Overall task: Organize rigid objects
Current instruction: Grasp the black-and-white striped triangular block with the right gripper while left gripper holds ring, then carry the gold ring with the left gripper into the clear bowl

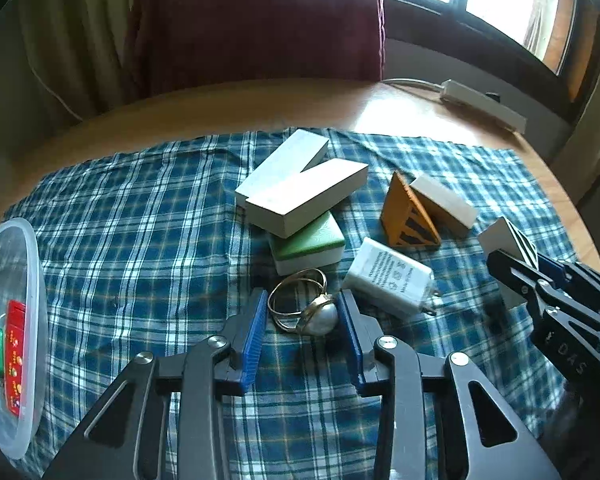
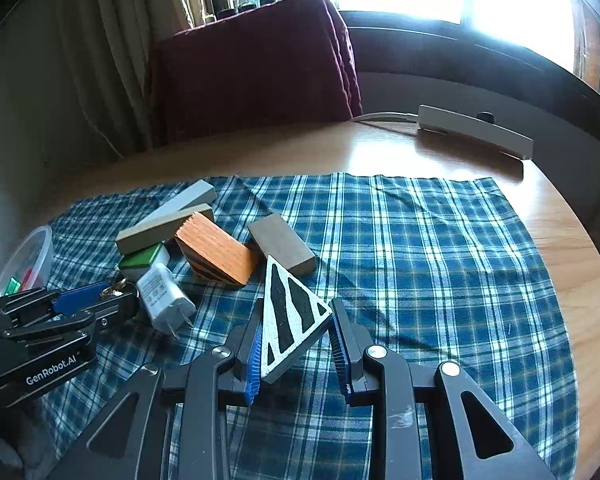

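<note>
Left gripper [image 1: 302, 316] fingers apart; right gripper [image 2: 294, 332] seemingly likewise

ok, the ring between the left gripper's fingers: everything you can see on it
The ring is gold-coloured metal with a thin double band and a large round pearl-like white stone in a gold bezel. It lies on the blue plaid cloth, stone toward the camera, band toward the green-topped block, just short of it. It sits between the open blue pads of the left gripper; the stone is close to or touching the right-side pad, and there is a clear gap to the other pad. The white charger lies to its right.
</note>
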`<state>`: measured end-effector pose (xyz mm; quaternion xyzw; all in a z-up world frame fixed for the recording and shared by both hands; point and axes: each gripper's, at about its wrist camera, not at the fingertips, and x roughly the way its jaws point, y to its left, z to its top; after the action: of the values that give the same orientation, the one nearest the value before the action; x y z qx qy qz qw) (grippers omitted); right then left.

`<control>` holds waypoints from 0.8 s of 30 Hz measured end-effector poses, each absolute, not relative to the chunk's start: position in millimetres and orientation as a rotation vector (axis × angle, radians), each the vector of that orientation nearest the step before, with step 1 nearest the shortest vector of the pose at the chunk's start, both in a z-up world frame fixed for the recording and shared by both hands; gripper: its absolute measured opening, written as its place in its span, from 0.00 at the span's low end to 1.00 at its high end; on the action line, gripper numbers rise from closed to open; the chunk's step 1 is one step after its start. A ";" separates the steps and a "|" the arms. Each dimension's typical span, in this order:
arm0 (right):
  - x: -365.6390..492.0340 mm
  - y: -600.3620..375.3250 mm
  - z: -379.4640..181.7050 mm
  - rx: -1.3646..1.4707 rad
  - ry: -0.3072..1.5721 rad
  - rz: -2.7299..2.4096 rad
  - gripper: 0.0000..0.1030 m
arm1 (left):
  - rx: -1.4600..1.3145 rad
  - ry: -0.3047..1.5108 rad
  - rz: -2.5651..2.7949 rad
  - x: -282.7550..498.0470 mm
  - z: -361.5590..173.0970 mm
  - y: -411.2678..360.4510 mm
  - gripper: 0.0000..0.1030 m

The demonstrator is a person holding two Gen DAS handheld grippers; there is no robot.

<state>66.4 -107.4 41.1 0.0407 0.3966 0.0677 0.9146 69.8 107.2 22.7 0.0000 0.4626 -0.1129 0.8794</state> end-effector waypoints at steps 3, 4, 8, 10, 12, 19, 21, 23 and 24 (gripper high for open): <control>61.8 -108.7 46.0 0.100 0.801 0.139 0.30 | 0.013 0.944 -0.229 64.7 27.3 110.6 0.35; 60.2 -109.1 47.9 0.107 0.796 0.140 0.30 | 0.015 0.936 -0.227 61.8 29.2 111.5 0.35; 53.3 -107.5 55.4 0.128 0.774 0.147 0.30 | 0.015 0.902 -0.204 49.9 38.6 121.5 0.35; 49.8 -105.5 58.3 0.136 0.767 0.154 0.30 | 0.002 0.891 -0.190 46.4 42.6 129.8 0.35; 48.1 -100.0 59.0 0.139 0.764 0.159 0.30 | -0.008 0.880 -0.167 43.6 46.0 139.1 0.35; 41.6 -78.1 58.5 0.157 0.761 0.183 0.30 | -0.042 0.836 -0.073 38.5 52.2 167.6 0.35; 39.9 -72.5 57.9 0.161 0.762 0.194 0.30 | -0.051 0.825 -0.046 37.5 54.5 180.1 0.35; 38.2 -67.8 57.4 0.164 0.762 0.205 0.30 | -0.046 0.828 -0.032 37.7 56.7 190.8 0.35; 37.4 -64.5 57.3 0.165 0.763 0.212 0.30 | -0.055 0.825 -0.019 37.8 57.9 199.1 0.35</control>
<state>37.4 -64.5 57.3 0.0805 0.3710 0.1030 0.9194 37.8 199.2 57.9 -0.0268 0.4009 -0.0093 0.9157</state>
